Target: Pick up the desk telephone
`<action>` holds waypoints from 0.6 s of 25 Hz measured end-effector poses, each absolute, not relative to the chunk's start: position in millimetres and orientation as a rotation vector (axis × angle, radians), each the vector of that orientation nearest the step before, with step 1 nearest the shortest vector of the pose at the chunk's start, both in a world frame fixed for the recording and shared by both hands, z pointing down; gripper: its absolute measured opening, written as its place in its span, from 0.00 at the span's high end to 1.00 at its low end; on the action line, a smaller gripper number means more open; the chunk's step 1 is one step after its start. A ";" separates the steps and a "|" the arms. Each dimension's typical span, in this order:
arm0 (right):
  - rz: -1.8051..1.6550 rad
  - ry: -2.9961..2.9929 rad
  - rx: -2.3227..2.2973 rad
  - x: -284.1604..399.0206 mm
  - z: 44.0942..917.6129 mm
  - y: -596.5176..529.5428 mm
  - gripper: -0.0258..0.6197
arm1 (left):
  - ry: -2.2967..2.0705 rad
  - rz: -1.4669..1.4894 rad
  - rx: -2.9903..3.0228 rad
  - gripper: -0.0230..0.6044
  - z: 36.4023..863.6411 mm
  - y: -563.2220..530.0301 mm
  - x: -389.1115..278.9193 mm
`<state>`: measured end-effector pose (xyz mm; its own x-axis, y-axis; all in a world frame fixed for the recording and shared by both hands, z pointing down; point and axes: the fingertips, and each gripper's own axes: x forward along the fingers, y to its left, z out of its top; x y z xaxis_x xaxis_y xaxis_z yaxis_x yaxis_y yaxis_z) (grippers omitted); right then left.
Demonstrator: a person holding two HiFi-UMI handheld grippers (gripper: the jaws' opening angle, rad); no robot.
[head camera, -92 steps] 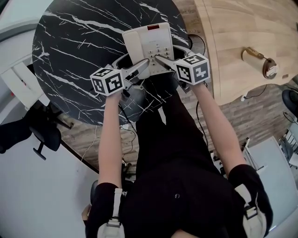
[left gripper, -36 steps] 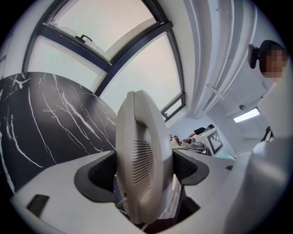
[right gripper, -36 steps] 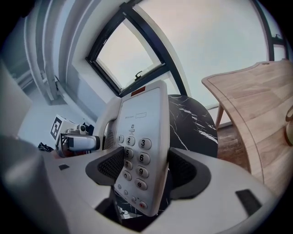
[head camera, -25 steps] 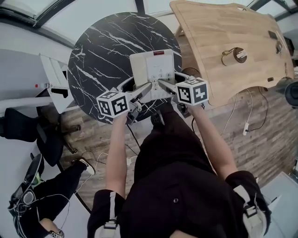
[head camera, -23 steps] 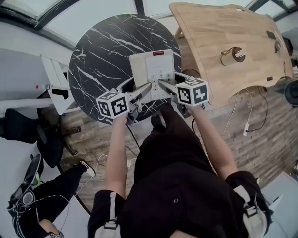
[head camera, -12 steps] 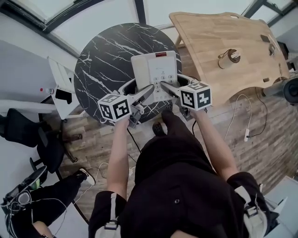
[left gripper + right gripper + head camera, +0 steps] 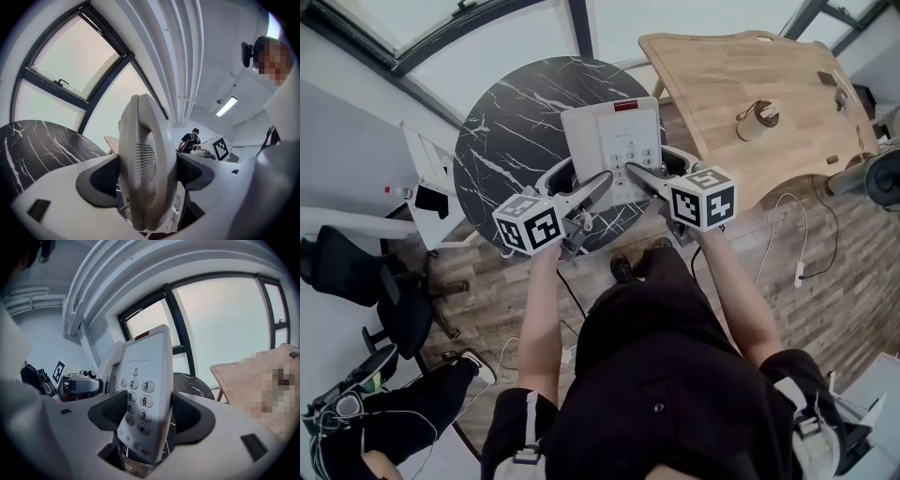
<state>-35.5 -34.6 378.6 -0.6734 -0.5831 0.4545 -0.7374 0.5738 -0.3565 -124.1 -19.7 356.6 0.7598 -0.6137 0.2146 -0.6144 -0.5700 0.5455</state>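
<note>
The white desk telephone (image 7: pixel 611 141) hangs in the air above the round black marble table (image 7: pixel 511 117), held at its near edge from both sides. My left gripper (image 7: pixel 598 185) is shut on the handset side. In the left gripper view the curved handset (image 7: pixel 145 159) fills the gap between the pads of the left gripper (image 7: pixel 147 176). My right gripper (image 7: pixel 639 173) is shut on the keypad side. In the right gripper view the telephone (image 7: pixel 143 390), with its number keys, stands tilted between the pads of the right gripper (image 7: pixel 145 420).
A large wooden table (image 7: pixel 750 75) with a small cylindrical object (image 7: pixel 757 116) stands at the right. A white cabinet (image 7: pixel 427 178) and a black chair (image 7: pixel 366 277) are at the left. Cables lie on the wood floor (image 7: pixel 806 234). Another person's legs (image 7: pixel 384 412) show at lower left.
The telephone has been raised off the marble table, which now looks smaller and farther below. Both grippers have stayed shut on the telephone and risen with it.
</note>
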 end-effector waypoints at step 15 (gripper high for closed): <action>0.716 -2.555 1.141 -24.9 361.2 -32.0 0.47 | -0.904 0.010 2.384 0.34 339.8 -18.5 -113.7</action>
<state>-24.9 -32.0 361.2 -0.6610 -0.6254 0.4146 -0.7498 0.5719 -0.3327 -113.7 -18.5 339.8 0.7699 -0.6044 0.2046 -0.6089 -0.6000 0.5189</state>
